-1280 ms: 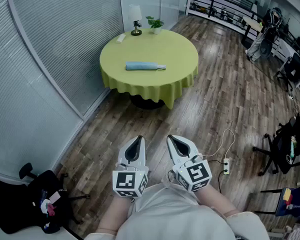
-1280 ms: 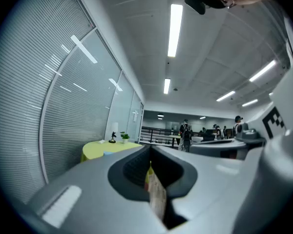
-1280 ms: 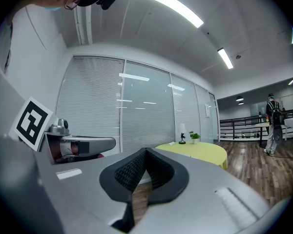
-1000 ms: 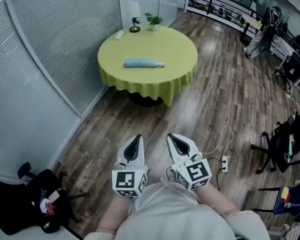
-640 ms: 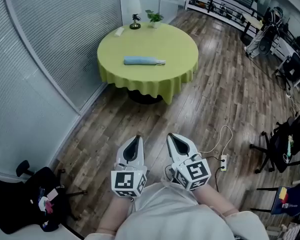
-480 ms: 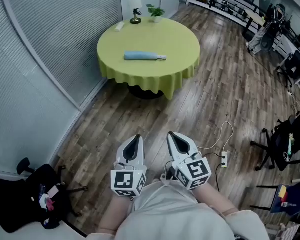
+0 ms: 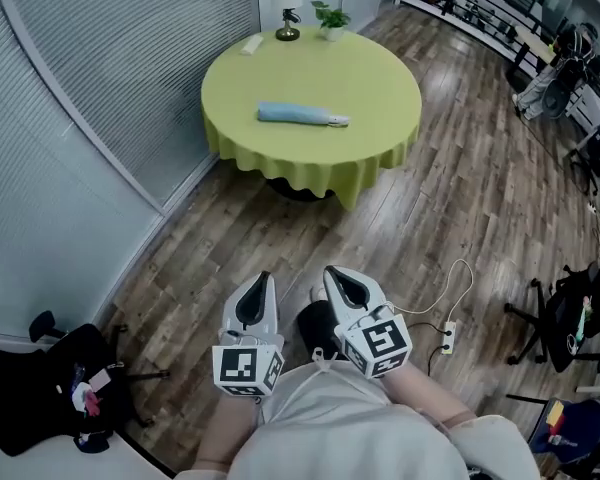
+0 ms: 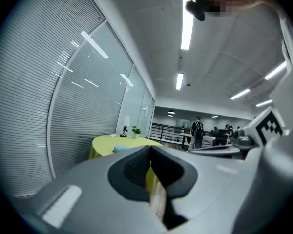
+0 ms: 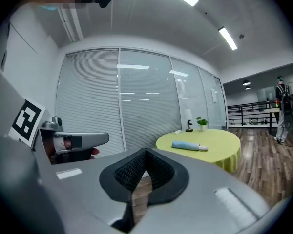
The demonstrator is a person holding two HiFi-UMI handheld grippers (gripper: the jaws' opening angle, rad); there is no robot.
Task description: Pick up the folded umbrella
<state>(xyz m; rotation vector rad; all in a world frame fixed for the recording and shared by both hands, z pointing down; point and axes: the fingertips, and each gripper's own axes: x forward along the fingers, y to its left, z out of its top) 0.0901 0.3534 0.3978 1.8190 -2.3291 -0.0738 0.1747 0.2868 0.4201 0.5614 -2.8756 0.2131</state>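
Note:
The folded light-blue umbrella (image 7: 302, 115) lies flat near the middle of a round table with a yellow-green cloth (image 7: 385, 83), far ahead of both grippers. My left gripper (image 7: 262, 282) and right gripper (image 7: 332, 274) hang side by side low over the wooden floor, close to my body. Both point toward the table and both are shut on nothing. In the right gripper view the umbrella (image 9: 189, 146) shows on the table (image 9: 219, 143) beyond the shut jaws (image 9: 146, 152). In the left gripper view only its end (image 8: 121, 149) peeks over the gripper (image 8: 150, 152).
A small lamp (image 7: 287, 23), a potted plant (image 7: 330, 16) and a white object (image 7: 251, 45) stand at the table's far edge. A glass wall with blinds (image 7: 100, 98) runs along the left. A power strip with cable (image 7: 446, 333) and office chairs (image 7: 570, 313) are on the right.
The table and umbrella have shifted right and grown slightly in the head view. Both grippers have sunk a little in the picture, and a dark shoe now shows between them.

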